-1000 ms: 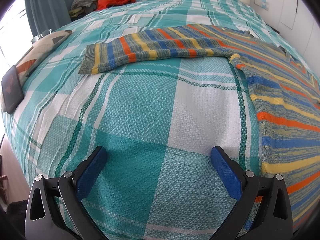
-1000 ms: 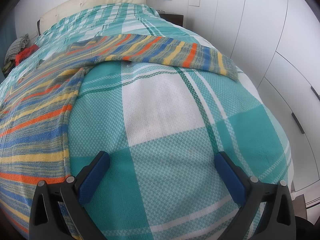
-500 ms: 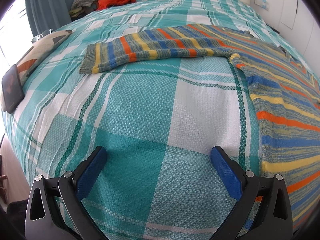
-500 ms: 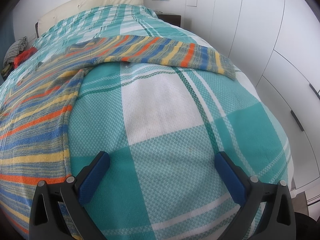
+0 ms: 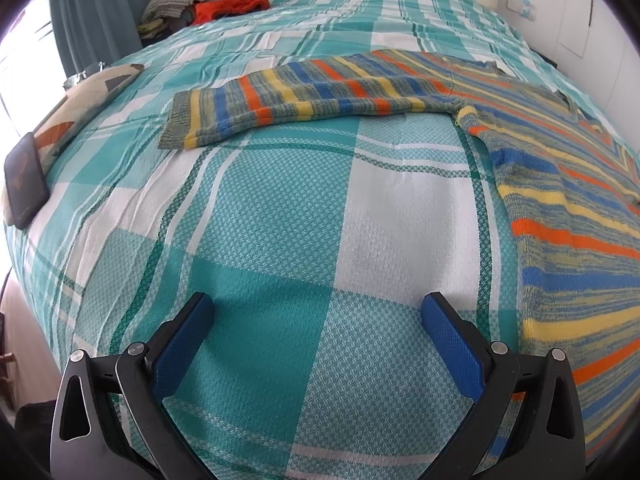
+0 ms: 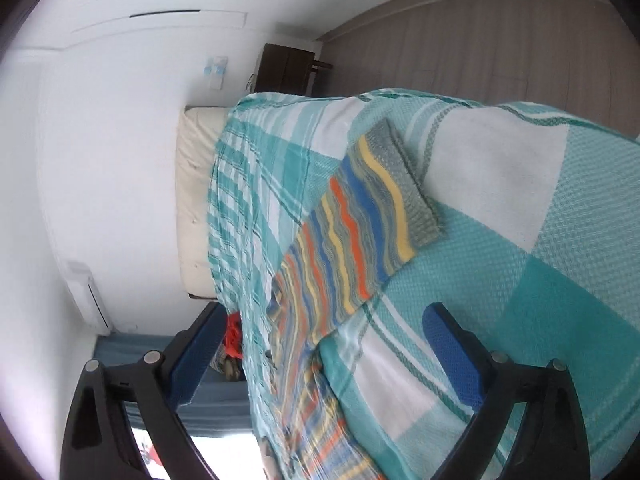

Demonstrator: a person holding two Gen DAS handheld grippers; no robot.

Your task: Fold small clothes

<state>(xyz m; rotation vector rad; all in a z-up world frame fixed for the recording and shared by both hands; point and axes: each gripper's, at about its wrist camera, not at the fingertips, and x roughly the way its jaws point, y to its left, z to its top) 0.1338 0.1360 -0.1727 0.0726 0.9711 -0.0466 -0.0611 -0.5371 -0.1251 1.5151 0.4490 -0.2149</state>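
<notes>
A striped knit sweater [image 5: 560, 184] in blue, orange, yellow and grey lies flat on the bed, its left sleeve [image 5: 280, 100] stretched out to the side. My left gripper [image 5: 318, 320] is open and empty, low over the bedspread, in front of that sleeve and left of the sweater body. My right gripper [image 6: 324, 332] is open and empty, rolled on its side, so its view is turned. The right sleeve [image 6: 360, 228] with its grey cuff lies ahead of it, apart from the fingers.
The bed carries a teal and white plaid cover [image 5: 280, 220]. A dark phone [image 5: 24, 180] and a patterned cushion [image 5: 80, 108] lie at the left edge. A pile of clothes [image 5: 208, 4] sits at the far left corner. White wardrobe doors [image 6: 100, 120] stand beside the bed.
My right gripper has rolled sharply onto its side and moved closer to the right sleeve's cuff. My left gripper has stayed in place, still open.
</notes>
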